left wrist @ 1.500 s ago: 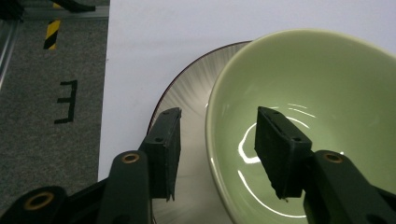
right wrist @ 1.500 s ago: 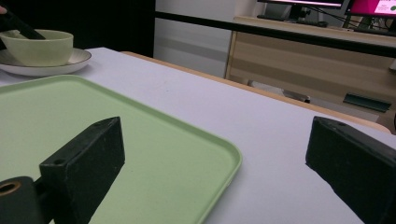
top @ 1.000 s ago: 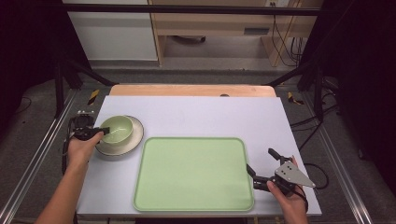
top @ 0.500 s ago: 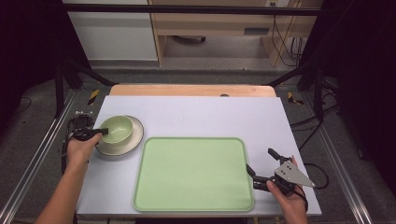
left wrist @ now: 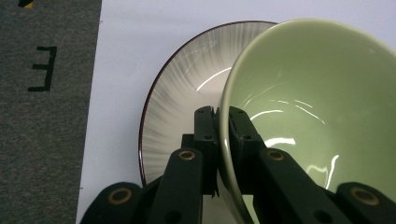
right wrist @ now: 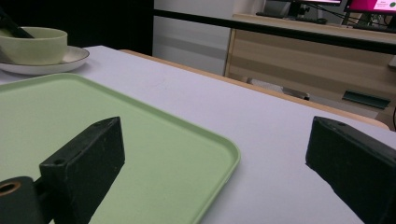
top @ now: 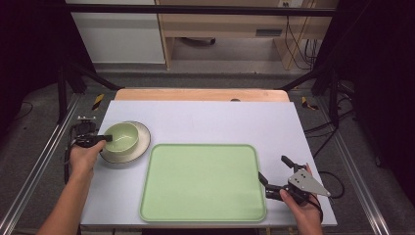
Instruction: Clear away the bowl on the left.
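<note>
White tabletop [top: 205, 120]: left tongs [left wrist: 218, 122] clamped on bowl [top: 121, 136] rim, right tongs [top: 275, 172] wide beside tray [top: 203, 182] edge.

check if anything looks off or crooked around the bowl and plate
Nothing spilled or broken. The green bowl sits off-centre on the striped plate, toward its right side in the left gripper view, with the left claw clamped on its rim. The tray lies flat and bare.

The left gripper [left wrist: 217, 140] has just closed its jaws on the near wall of the green bowl [left wrist: 308, 107], rim between them
</note>
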